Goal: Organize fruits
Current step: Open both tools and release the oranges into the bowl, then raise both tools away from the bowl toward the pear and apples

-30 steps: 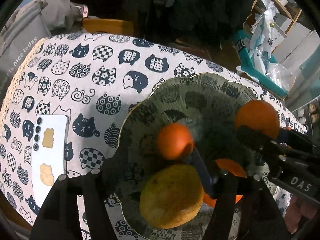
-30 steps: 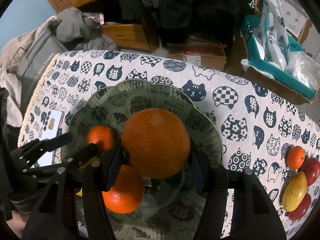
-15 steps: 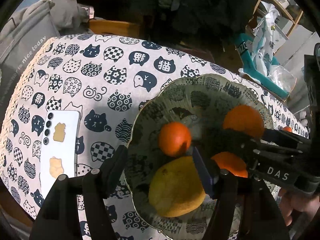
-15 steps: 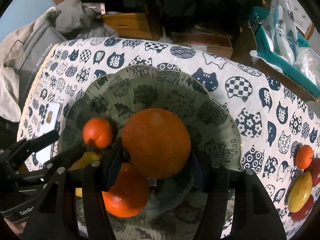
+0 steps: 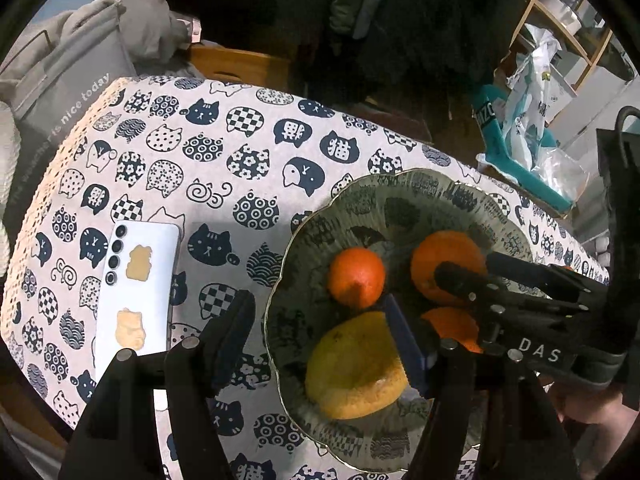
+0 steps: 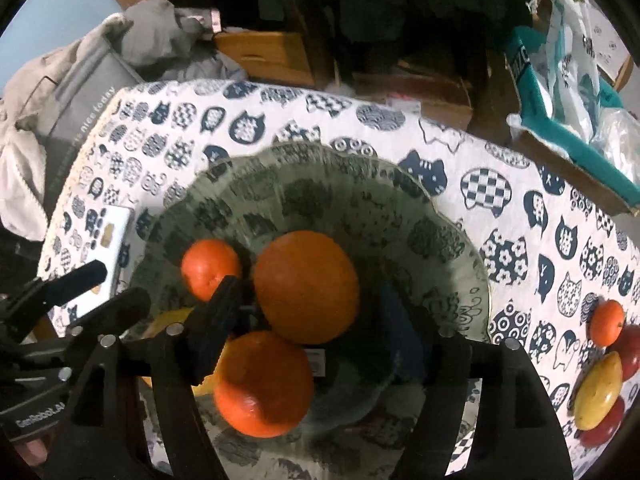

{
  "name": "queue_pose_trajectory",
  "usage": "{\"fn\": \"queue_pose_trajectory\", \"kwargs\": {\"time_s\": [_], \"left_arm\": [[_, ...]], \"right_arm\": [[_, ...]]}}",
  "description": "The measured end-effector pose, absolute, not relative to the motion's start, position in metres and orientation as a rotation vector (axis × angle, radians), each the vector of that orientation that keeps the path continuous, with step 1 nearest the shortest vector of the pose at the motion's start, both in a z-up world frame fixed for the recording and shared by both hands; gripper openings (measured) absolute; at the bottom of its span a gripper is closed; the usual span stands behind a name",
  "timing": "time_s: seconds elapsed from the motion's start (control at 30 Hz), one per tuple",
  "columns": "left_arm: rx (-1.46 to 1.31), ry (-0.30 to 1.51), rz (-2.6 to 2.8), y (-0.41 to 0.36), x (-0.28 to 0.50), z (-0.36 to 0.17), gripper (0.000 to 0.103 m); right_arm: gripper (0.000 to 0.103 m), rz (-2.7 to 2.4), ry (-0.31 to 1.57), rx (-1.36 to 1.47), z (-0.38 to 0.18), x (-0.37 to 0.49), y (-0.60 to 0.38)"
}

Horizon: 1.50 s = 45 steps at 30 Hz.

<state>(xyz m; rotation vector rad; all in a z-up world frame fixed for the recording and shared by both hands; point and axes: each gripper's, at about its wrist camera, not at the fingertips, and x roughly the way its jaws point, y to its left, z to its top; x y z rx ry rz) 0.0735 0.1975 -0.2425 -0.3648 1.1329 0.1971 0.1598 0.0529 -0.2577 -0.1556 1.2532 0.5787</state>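
Fruits sit together in a scalloped, dark-patterned bowl (image 6: 448, 240) on the surface (image 5: 248, 184), which wears a white cloth printed with navy cat heads. Nearest the right wrist camera, a glossy orange (image 6: 264, 384) lies at the bowl's near side, just in front of the right tongs (image 6: 316, 320). Those tongs stand apart, their black fingers on either side of a larger, dimpled orange (image 6: 306, 286), with a visible gap on the right side, so nothing is clamped. A small tangerine (image 6: 210, 268) rests just left of it. In the left wrist view, a rough yellow-green citrus (image 5: 356, 368) lies at the bowl's near rim, partly between the fingers of the left tongs (image 5: 320, 332), which are spread wide and hold nothing; one finger is outside the bowl over the cloth, the other inside it. The right tongs' body there reads "DAS", and the left tongs' body in the right view reads "GenRobot.AI". Toward the surface's left edge lies a white phone (image 5: 136, 292) with two tan cat stickers. Near the right edge, well apart from the bowl, sit another tangerine (image 6: 606, 322), a yellow mango (image 6: 598, 392) and red fruit (image 6: 632, 352). Beyond the far left corner, a grey bag (image 5: 68, 100) reads "is nice today".
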Motion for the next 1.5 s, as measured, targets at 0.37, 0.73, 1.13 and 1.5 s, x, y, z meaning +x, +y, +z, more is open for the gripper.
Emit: {"fn": "queue_pose_trajectory", "kwargs": {"time_s": [0.37, 0.73, 1.13, 1.5], "left_arm": [[-0.355, 1.074, 0.192, 0.193, 0.066, -0.216, 0.069], [-0.32, 0.992, 0.163, 0.173, 0.053, -0.175, 0.07], [-0.243, 0.861, 0.178, 0.148, 0.026, -0.124, 0.081], [-0.199, 0.744, 0.143, 0.121, 0.0, -0.081, 0.087]], "right_arm": [[0.073, 0.545, 1.136, -0.19, -0.216, 0.152, 0.046], [0.073, 0.491, 0.974, -0.203, -0.156, 0.137, 0.016], [0.073, 0.458, 0.838, -0.184, -0.101, 0.102, -0.021], [0.073, 0.46, 0.712, -0.178, -0.056, 0.067, -0.05]]}}
